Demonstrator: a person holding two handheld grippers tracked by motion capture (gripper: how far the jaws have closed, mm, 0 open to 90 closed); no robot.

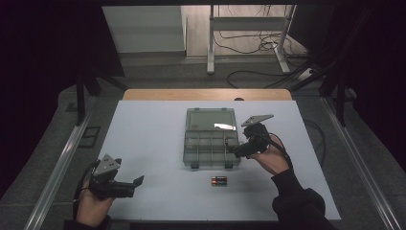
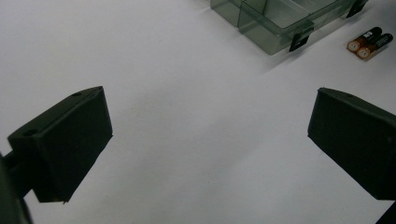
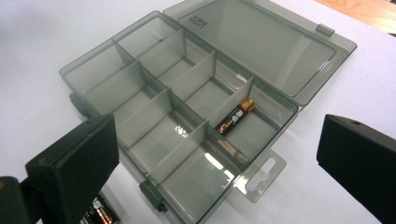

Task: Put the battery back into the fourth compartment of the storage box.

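Note:
A clear grey compartment box [image 1: 210, 148] lies open mid-table, its lid [image 1: 211, 120] folded back flat. In the right gripper view the box [image 3: 154, 135] holds one black-and-copper battery [image 3: 235, 116], lying in a compartment beside the lid hinge at the box's end. Two more batteries [image 1: 219, 180] lie side by side on the white table in front of the box, and they show again as the battery pair [image 2: 371, 42]. My right gripper [image 1: 238, 150] hovers open at the box's right end, nothing between the jaws [image 3: 219, 140]. My left gripper [image 1: 137, 183] rests open near the front left [image 2: 210, 112].
The white table top [image 1: 143, 139] has a wooden strip [image 1: 206, 94] along its far edge. Metal rails run down both sides. Beyond the table stand a metal frame [image 1: 249, 28] and loose cables on the floor. A box corner with a black latch [image 2: 299, 39] reaches into the left gripper view.

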